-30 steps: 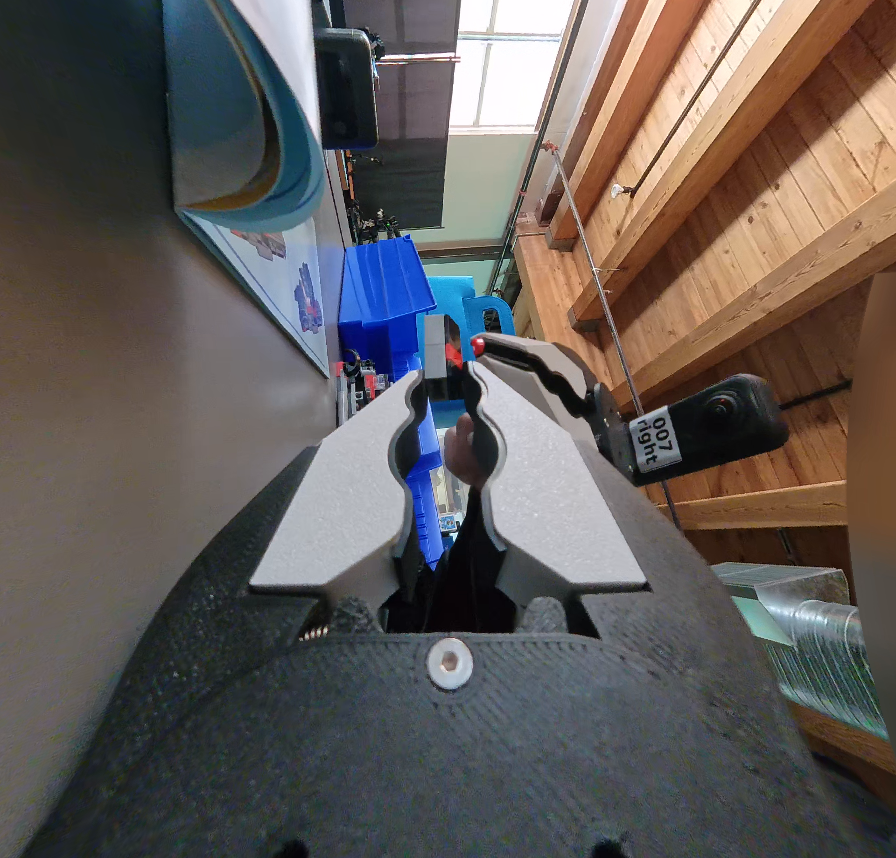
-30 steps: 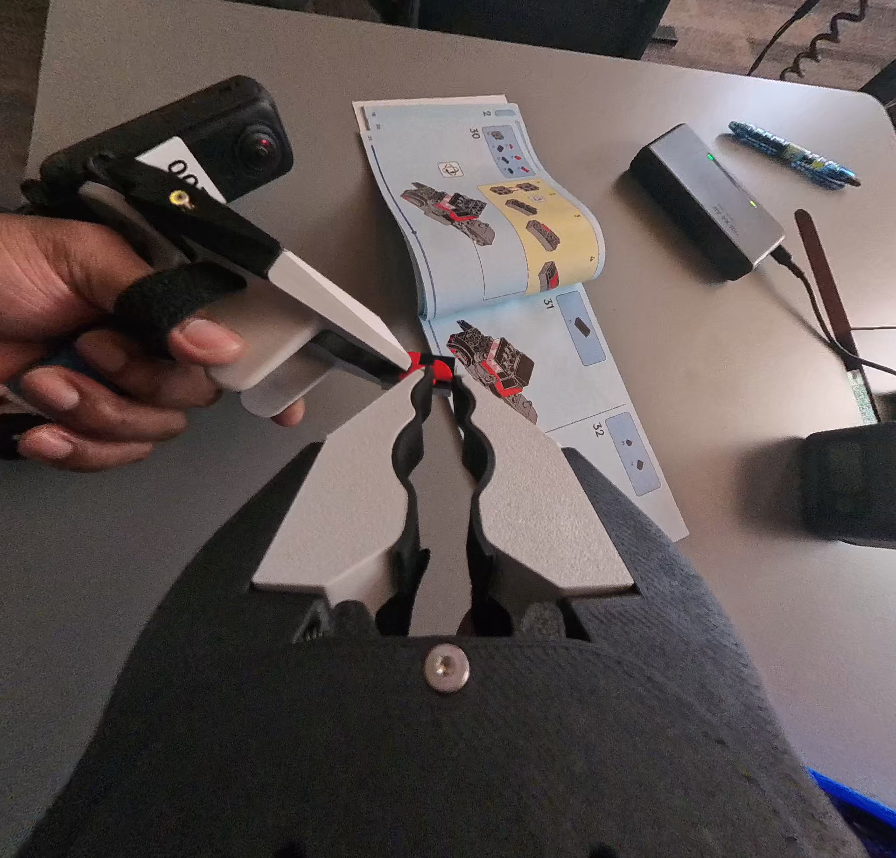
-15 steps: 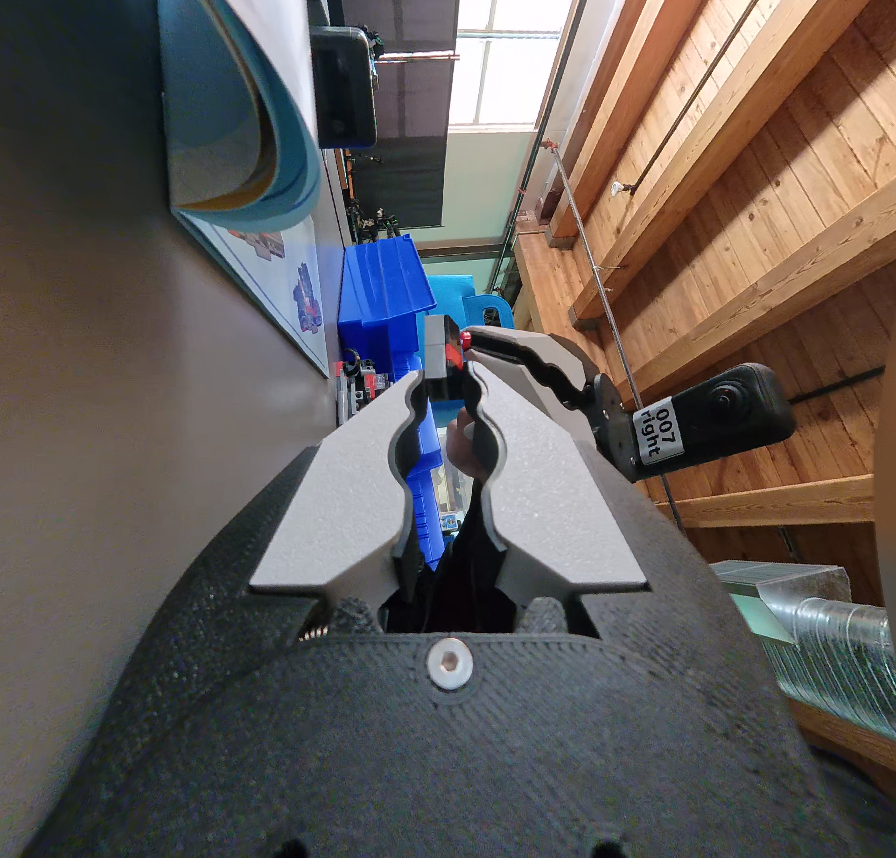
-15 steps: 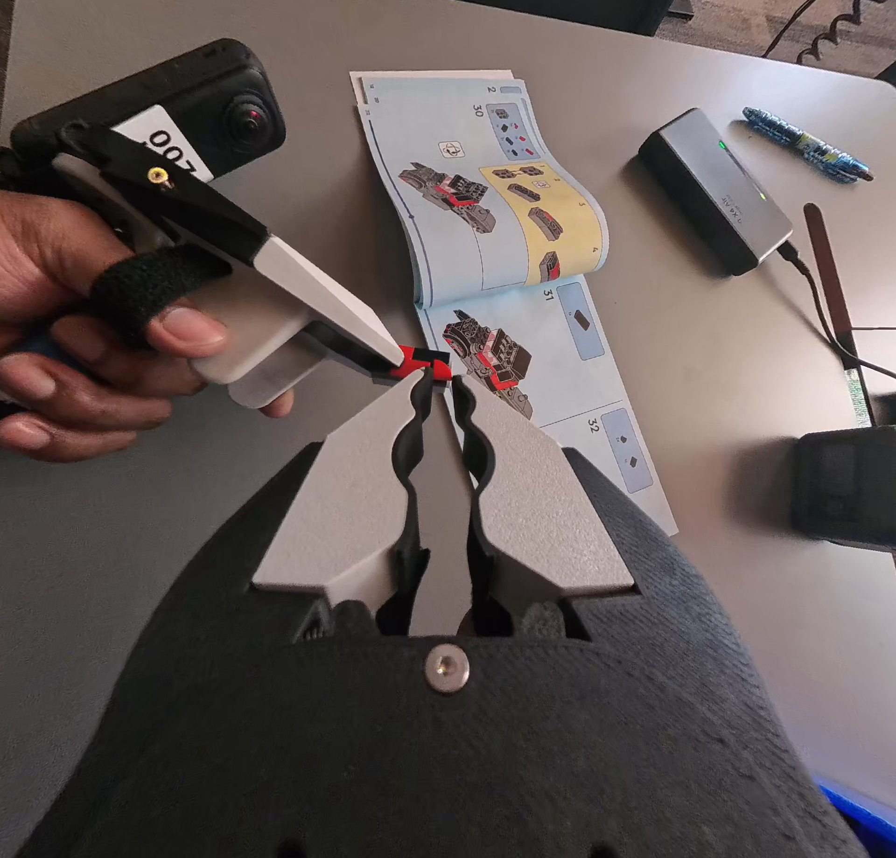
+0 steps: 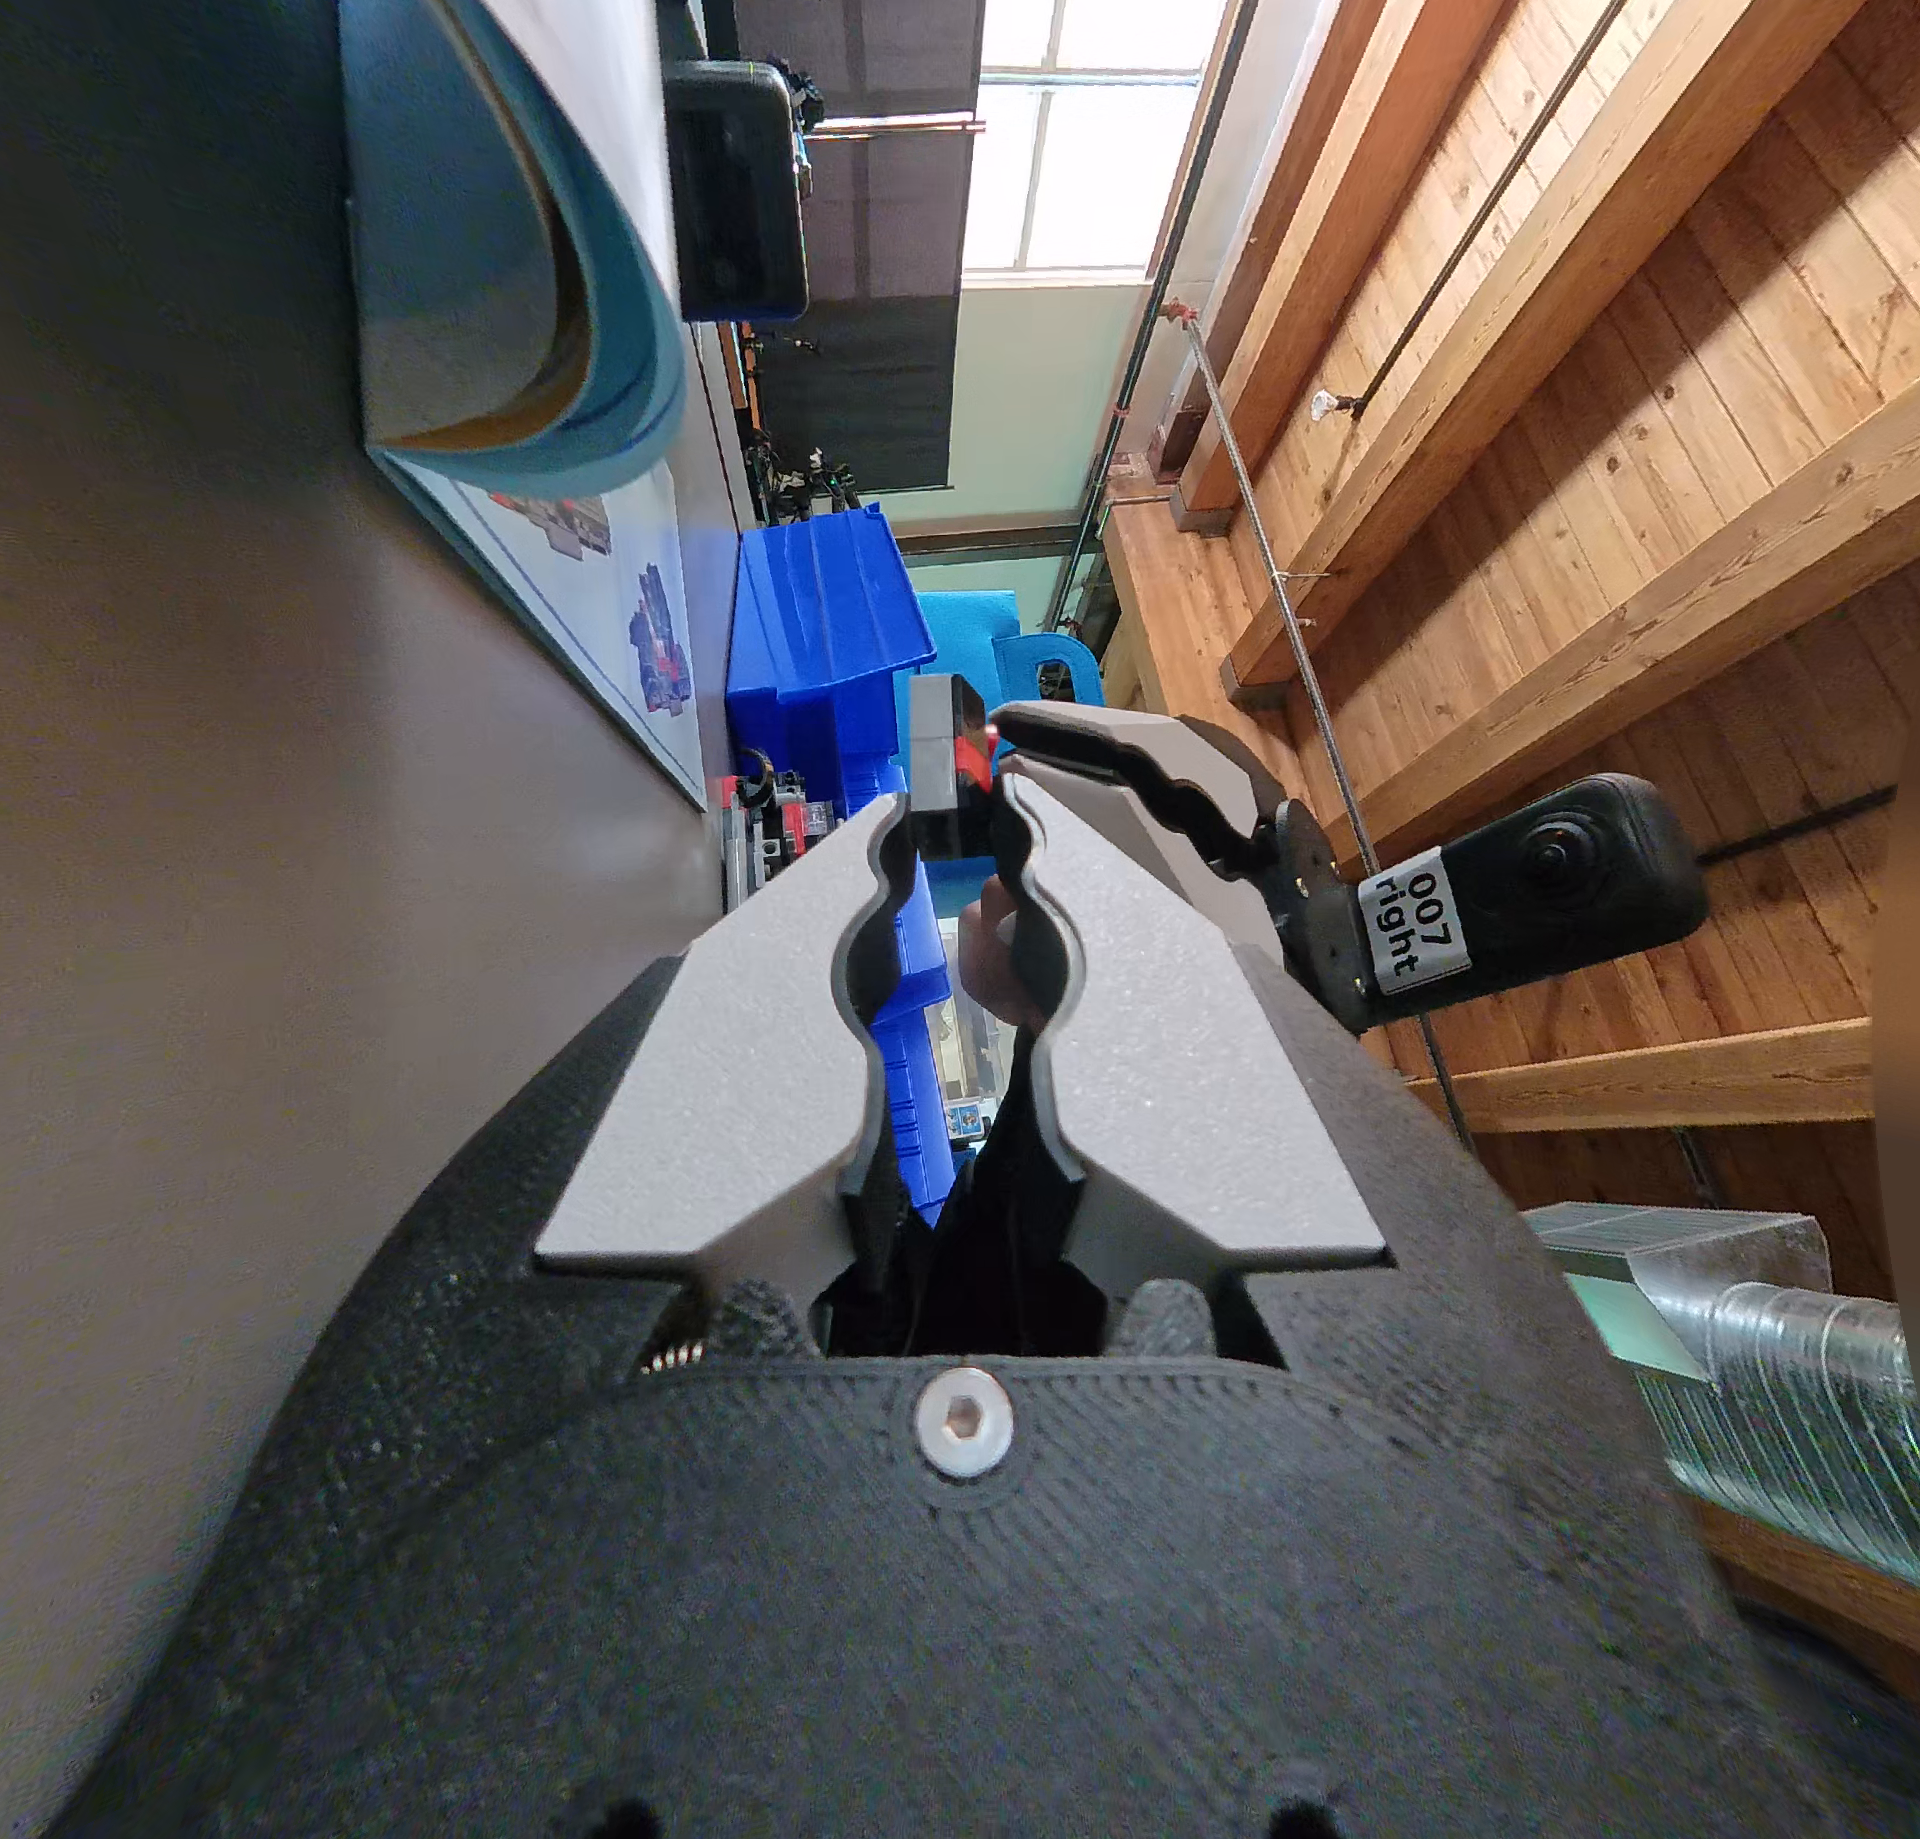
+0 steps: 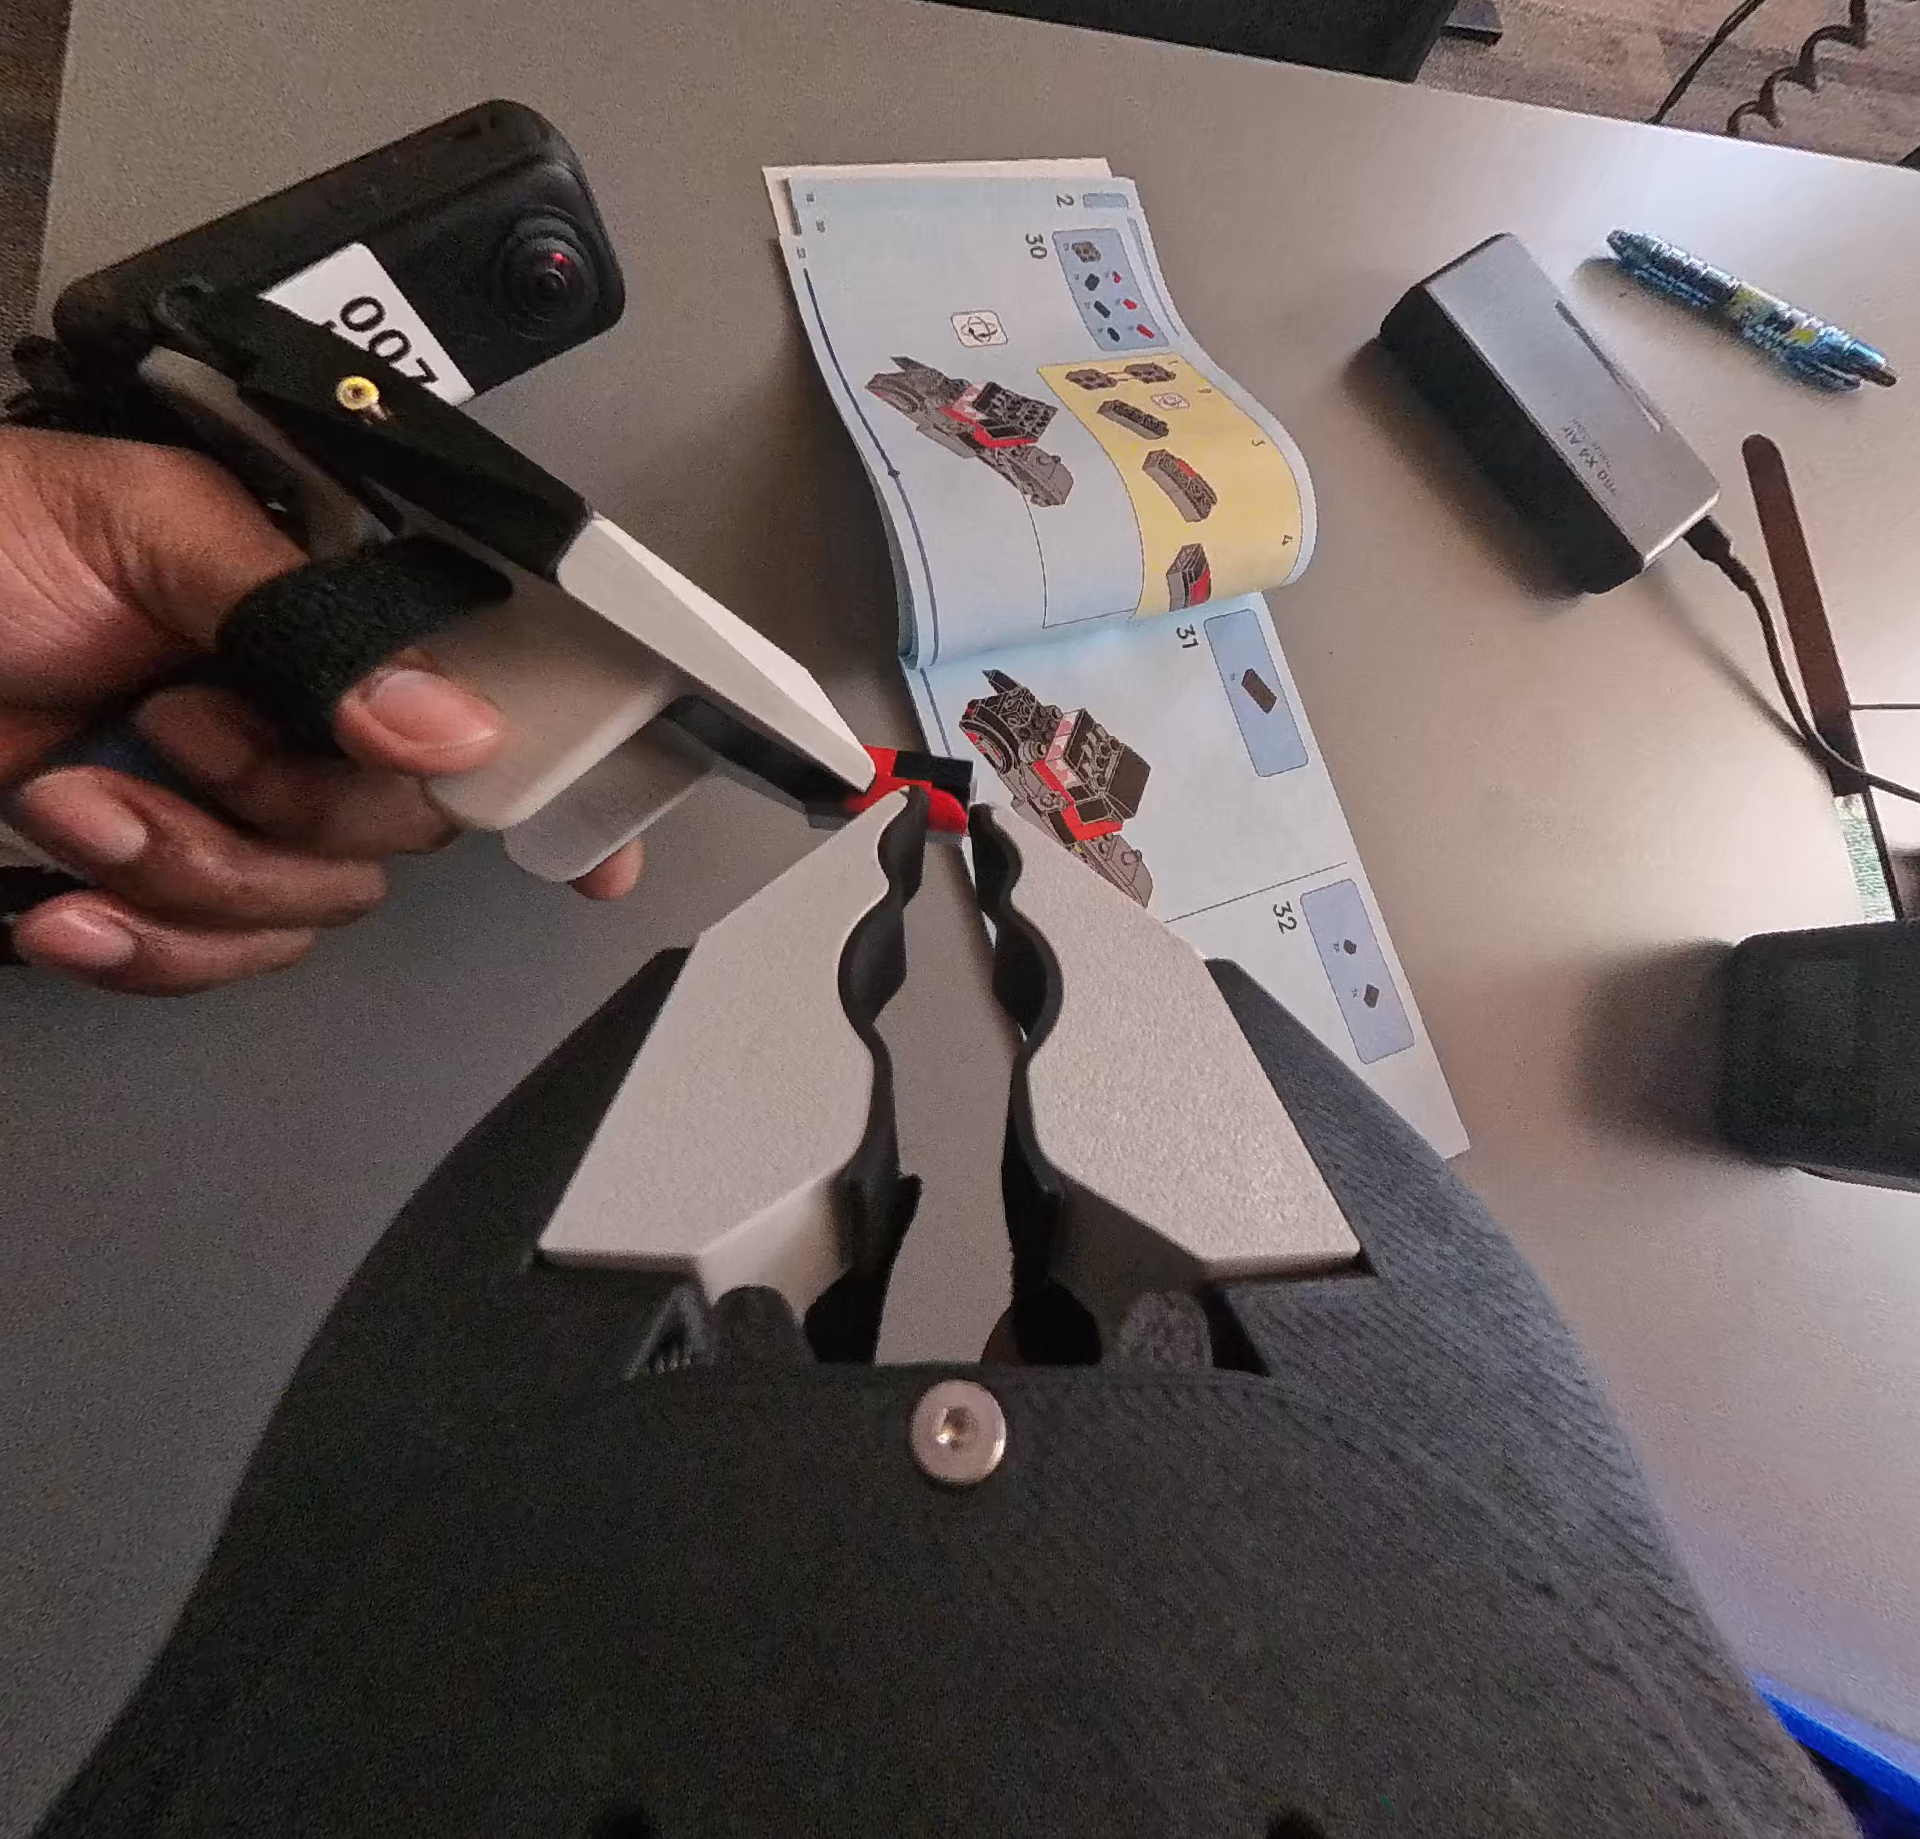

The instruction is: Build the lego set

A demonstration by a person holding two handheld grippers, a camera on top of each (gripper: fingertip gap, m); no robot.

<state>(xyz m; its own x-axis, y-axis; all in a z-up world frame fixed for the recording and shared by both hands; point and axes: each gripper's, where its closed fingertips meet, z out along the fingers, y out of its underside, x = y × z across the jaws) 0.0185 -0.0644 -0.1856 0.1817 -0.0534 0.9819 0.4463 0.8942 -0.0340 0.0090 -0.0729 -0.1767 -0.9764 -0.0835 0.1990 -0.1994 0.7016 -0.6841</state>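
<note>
Two tongs meet above the counter [image 6: 312, 1114]: left tongs [image 5: 954, 821] clamp the grey-black-red lego sub-assembly [image 5: 940, 766]; right tongs [image 6: 940, 821] pinch a small red piece [image 6: 943, 807] against it. Light, rigid, slippery; grip flat sides.

Instruction booklet [image 6: 1091, 584] is lying open on the table [image 6: 416, 75] ahead of my right gripper [image 6: 943, 813]. Power bank [image 6: 1548, 418] is sitting right of it, pen [image 6: 1745, 309] lying beyond that. My left gripper [image 6: 831, 787] is meeting my right above the table, left of the booklet.
</note>
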